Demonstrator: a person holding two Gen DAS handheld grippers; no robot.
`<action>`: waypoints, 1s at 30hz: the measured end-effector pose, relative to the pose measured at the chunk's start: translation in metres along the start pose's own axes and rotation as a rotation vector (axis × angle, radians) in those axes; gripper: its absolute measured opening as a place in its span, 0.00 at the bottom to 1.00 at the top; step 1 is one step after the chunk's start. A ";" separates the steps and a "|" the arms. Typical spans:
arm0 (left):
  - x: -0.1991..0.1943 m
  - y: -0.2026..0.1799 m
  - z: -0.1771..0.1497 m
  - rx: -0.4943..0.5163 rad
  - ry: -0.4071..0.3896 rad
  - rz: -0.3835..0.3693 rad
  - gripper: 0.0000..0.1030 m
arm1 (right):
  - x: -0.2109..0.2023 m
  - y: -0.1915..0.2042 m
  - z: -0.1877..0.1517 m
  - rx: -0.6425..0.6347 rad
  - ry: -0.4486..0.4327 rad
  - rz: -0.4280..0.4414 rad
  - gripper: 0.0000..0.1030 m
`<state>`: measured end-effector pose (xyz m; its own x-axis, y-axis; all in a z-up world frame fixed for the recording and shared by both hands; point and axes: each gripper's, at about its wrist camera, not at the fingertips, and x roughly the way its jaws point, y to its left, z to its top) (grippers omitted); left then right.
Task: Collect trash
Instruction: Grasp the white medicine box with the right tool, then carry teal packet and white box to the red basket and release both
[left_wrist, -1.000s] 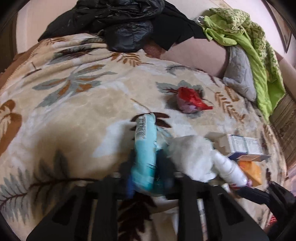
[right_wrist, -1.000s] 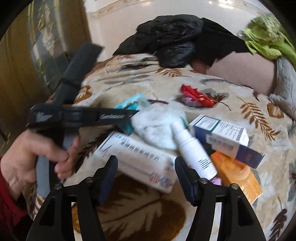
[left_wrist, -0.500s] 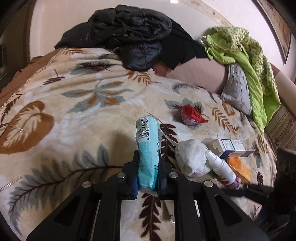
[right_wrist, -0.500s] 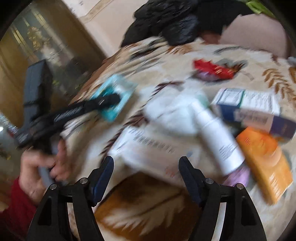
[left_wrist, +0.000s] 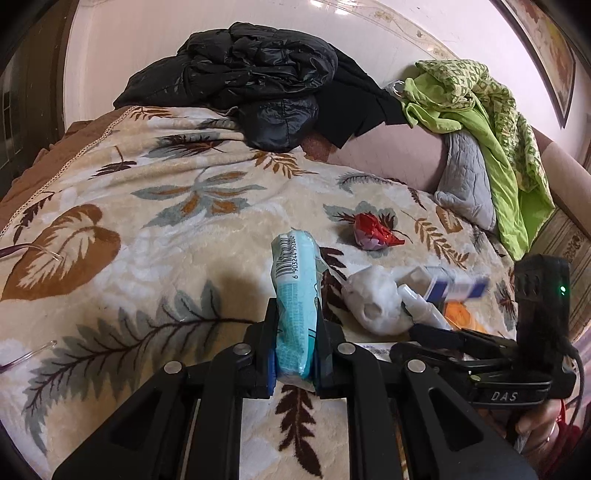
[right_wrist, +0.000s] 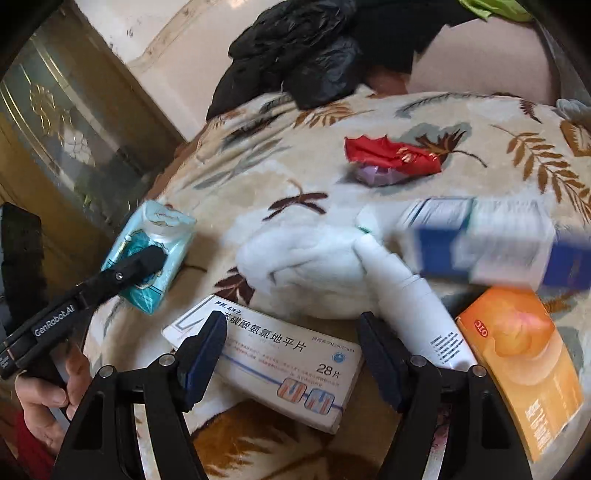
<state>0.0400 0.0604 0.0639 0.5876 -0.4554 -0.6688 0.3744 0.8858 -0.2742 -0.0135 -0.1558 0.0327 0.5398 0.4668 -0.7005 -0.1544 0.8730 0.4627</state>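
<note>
Left gripper (left_wrist: 294, 354), low centre of the left wrist view, clamped on a light-blue tissue pack (left_wrist: 295, 295), barcode side up, pack standing up out of the jaws above the leaf-patterned blanket (left_wrist: 147, 221). Same pack (right_wrist: 149, 254) at mid left of the right wrist view, pinched near its lower end by the left gripper (right_wrist: 147, 266), a hand (right_wrist: 48, 402) on the handle at lower left.

Right gripper (right_wrist: 291, 358), bottom centre of its own view, fingers spread wide apart, nothing between the pads, hanging over a white medicine box (right_wrist: 273, 365) printed with Chinese text and "28". Just right of that box, a white spray bottle (right_wrist: 406, 302) lying at a slant, nozzle toward a crumpled white tissue wad (right_wrist: 303, 266) in the middle of the frame. At lower right, an orange box (right_wrist: 521, 365) flat on the blanket. Above it, a blue-and-white box (right_wrist: 495, 243) (blurred, lettering unreadable). Further up, right of centre, a red crumpled wrapper (right_wrist: 391, 155) with a bit of purple beneath it, apart from the pile.

In the left wrist view: red wrapper (left_wrist: 373, 230) right of centre, tissue wad (left_wrist: 376, 299) and spray bottle (left_wrist: 421, 306) side by side below it, right gripper (left_wrist: 461, 343) entering from the right edge. Black jacket (left_wrist: 251, 85) heaped at top centre, green cloth (left_wrist: 480, 118) and a grey cushion (left_wrist: 469, 184) at upper right.
</note>
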 end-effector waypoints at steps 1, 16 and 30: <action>-0.001 0.001 -0.001 -0.001 0.000 -0.001 0.13 | 0.000 0.003 -0.001 -0.007 0.024 0.031 0.75; -0.017 0.016 0.002 -0.050 -0.036 0.015 0.13 | 0.007 0.055 -0.026 -0.188 0.122 0.110 0.78; -0.034 -0.007 0.003 -0.002 -0.088 0.008 0.13 | -0.033 0.058 -0.028 -0.187 -0.035 -0.152 0.59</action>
<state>0.0189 0.0694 0.0909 0.6514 -0.4544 -0.6077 0.3683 0.8895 -0.2703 -0.0632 -0.1164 0.0675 0.5960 0.3258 -0.7339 -0.2178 0.9453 0.2428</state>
